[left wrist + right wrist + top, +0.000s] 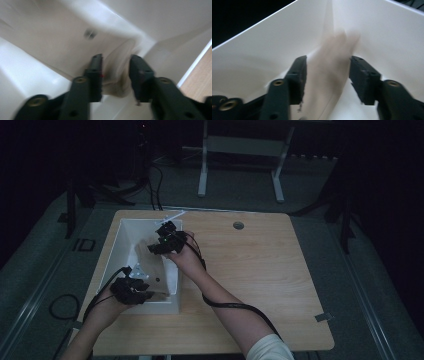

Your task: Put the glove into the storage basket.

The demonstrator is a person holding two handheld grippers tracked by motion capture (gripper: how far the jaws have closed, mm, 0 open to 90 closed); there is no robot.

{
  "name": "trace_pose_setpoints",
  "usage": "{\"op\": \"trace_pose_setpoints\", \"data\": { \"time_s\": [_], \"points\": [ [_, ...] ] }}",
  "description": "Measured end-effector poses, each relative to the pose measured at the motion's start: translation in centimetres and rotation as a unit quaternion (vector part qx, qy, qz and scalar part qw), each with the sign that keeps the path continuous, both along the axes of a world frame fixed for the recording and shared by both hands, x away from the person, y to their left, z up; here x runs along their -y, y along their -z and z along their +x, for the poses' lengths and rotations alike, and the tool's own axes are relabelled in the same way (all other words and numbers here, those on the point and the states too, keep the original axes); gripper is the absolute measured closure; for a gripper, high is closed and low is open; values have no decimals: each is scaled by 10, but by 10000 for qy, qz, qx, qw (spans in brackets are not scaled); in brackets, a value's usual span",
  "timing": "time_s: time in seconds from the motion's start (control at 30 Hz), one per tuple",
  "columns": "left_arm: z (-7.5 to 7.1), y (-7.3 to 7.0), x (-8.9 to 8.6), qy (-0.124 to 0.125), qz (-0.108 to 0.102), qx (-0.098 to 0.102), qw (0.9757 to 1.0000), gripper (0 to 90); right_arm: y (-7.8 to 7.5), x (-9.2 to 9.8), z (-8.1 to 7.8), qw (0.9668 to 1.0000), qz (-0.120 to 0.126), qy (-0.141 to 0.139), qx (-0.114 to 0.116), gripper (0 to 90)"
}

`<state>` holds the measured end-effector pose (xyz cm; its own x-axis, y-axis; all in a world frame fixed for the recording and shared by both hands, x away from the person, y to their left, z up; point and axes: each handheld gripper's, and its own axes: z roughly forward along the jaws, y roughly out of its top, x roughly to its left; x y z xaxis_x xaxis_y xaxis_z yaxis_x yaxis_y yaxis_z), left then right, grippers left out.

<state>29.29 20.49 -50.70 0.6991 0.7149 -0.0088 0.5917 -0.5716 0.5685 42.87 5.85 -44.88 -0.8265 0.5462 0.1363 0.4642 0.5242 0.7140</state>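
Observation:
A white bin (114,251) stands on the left part of a wooden table (260,275). My left gripper (148,295) reaches into the bin's near end. In the left gripper view its jaws (116,58) stand apart, with a blurred pale beige thing (117,80) between them and the bin wall (37,75) behind. My right gripper (153,249) hangs over the bin's far half. In the right gripper view its jaws (328,60) stand wide, and a blurred pale beige thing (329,75) lies in the gap against a bin corner (387,32). I cannot tell what the beige thing is.
The bin has a small dark hole (90,33) in its floor. A round cable hole (238,225) sits near the table's far edge. A black cable (235,306) trails from the right gripper along the forearm. A desk frame (240,150) stands on the floor beyond the table.

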Motion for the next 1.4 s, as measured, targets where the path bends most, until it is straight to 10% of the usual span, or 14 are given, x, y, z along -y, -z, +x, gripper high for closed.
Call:
{"op": "trace_pose_setpoints", "data": {
  "time_s": [0.3, 0.43, 0.73, 1.4],
  "points": [
    [-1, -7, -1, -693, -378, 255, 9966, 280, -8, 17, 3, 9998, 196, -25, -31, 296],
    [-4, -23, -1, -1139, -638, 690, 9890, 160, -15, 31, 0, 9985, 521, -162, -44, 201],
    [-11, -41, 0, -1278, -1589, 1061, 9732, 141, -23, 63, -6, 9971, 717, -184, 181, 163],
    [-27, -72, 81, -431, -1770, 1361, 9738, 142, -22, 152, -23, 9977, 575, -71, 361, 164]
  ]
}}
